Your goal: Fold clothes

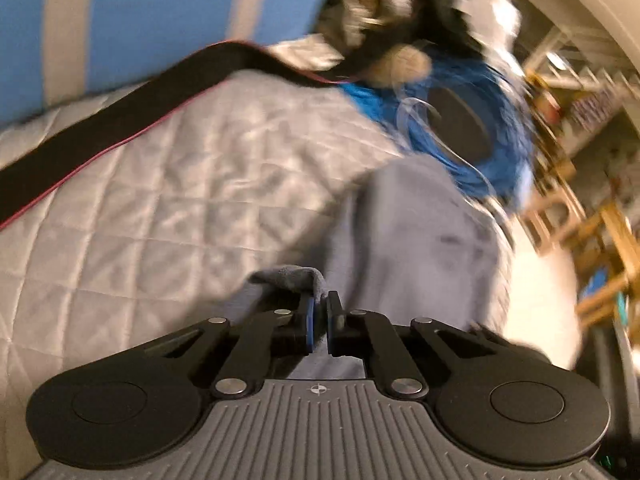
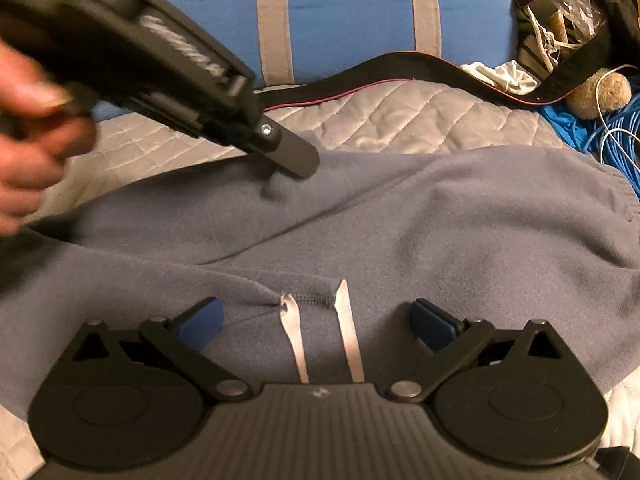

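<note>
A grey-blue fleece garment (image 2: 440,216) lies spread on a quilted grey bedspread (image 2: 400,116). Two white drawstrings (image 2: 348,332) lie on it near a stitched hem. My right gripper (image 2: 316,320) is open and empty, hovering just above the hem and drawstrings. My left gripper (image 1: 319,320) is shut on a fold of the fleece garment (image 1: 420,240), pinched between its blue pads. In the right wrist view the left gripper (image 2: 294,164) reaches in from the upper left, held by a hand, with its tip at the garment's far edge.
A black strap with red edging (image 2: 400,68) crosses the bed's far side. A blue pillow with grey stripes (image 2: 340,12) stands behind. Blue cable coils (image 1: 500,136), a tan plush toy (image 2: 596,92) and clutter lie at the right. Wooden furniture (image 1: 592,248) stands beyond the bed.
</note>
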